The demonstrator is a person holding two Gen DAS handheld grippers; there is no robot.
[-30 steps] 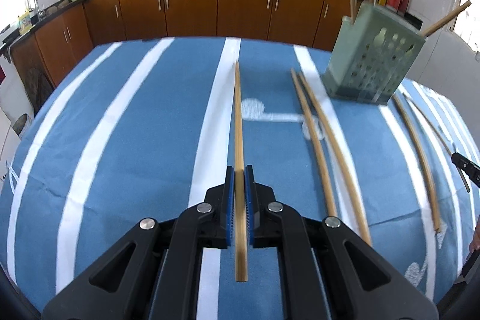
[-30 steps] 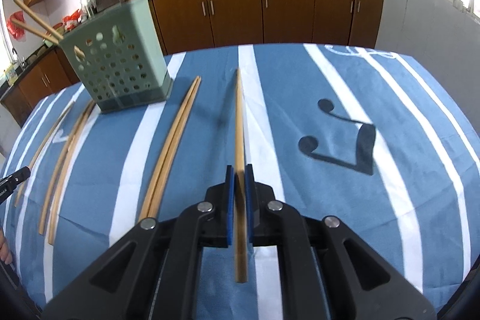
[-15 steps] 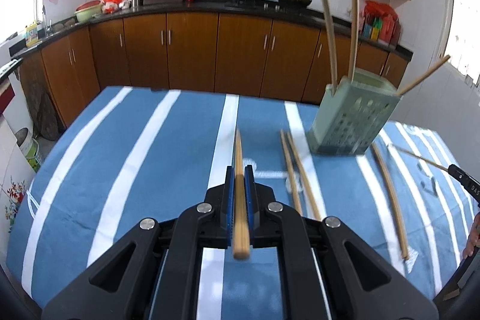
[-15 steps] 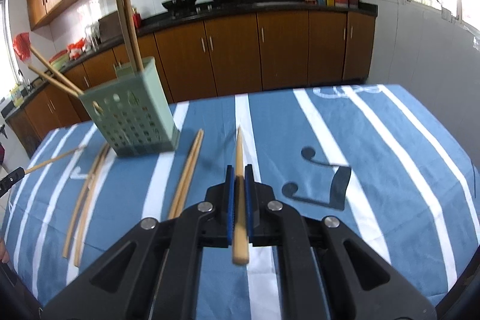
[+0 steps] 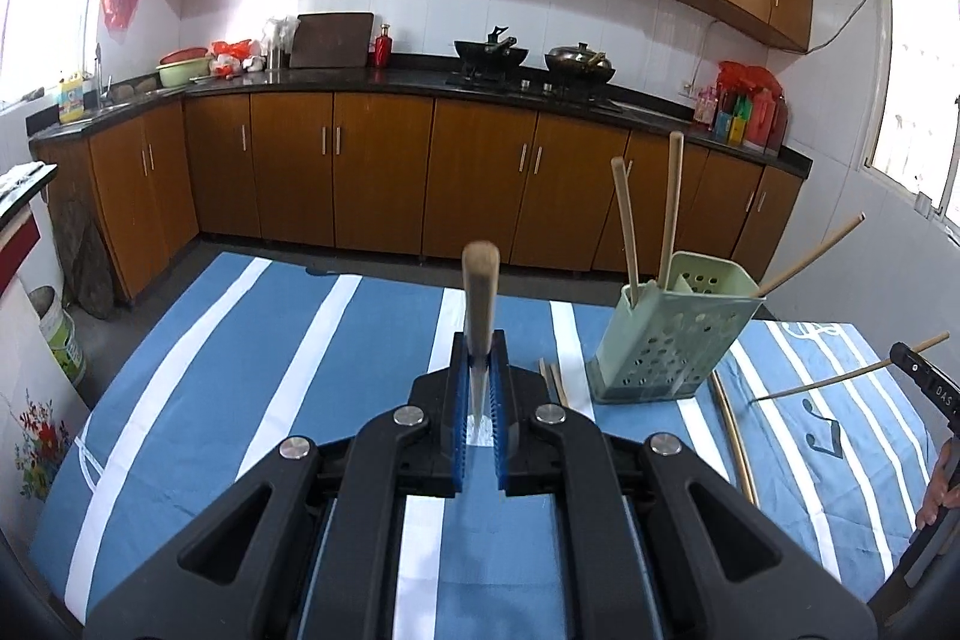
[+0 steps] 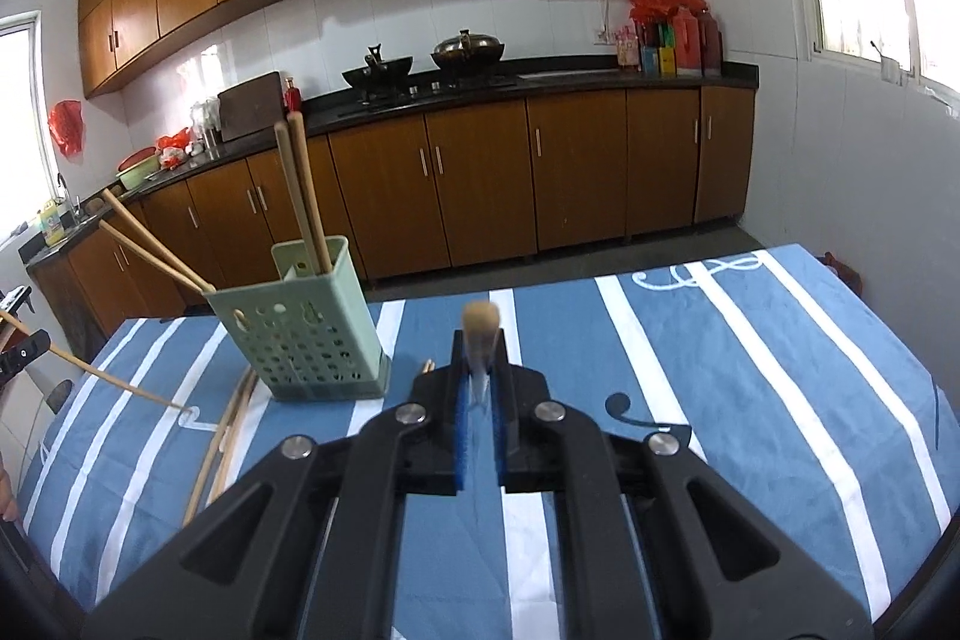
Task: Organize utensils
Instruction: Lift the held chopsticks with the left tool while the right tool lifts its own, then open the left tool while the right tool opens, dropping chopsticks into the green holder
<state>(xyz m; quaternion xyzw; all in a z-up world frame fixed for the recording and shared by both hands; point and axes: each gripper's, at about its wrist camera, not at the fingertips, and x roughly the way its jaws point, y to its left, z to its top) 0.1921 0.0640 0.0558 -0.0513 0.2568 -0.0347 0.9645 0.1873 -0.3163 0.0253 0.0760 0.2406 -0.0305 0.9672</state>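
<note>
1. Wooden chopstick [image 5: 480,304] up off the cloth in the left wrist view, pinched between the blue pads of the left gripper [image 5: 479,388], jaws narrow and clamped on the stick. My read: the pick-up is done and this is the carry.
2. Same view: that chopstick runs along the gripper's own line, its blunt end toward the camera and its far part hidden behind that end. Ahead and to the right stands the green perforated utensil holder [image 5: 672,340] on the blue striped tablecloth [image 5: 270,370], with chopsticks already leaning out of it. More chopsticks lie flat on the cloth beside its base.
3. Left view, far right edge: the right gripper's tip shows, with its own chopstick slanting down toward the cloth.
4. Right wrist view: second chopstick [image 6: 480,334] held the same way in the right gripper [image 6: 479,394], jaws narrow and shut on it, blunt end at the camera, long axis straight ahead along the fingers, clear of the cloth.
5. Right view: here the holder [image 6: 300,334] sits ahead and to the left, near but not touching. At the left edge the left gripper's stick angles down to the tablecloth [image 6: 720,370].
6. Next move, as I judge it: swing each stick over the holder's open top, tip it toward upright, point end down, then release. Watch the sticks already in there; they could block the way in.
</note>
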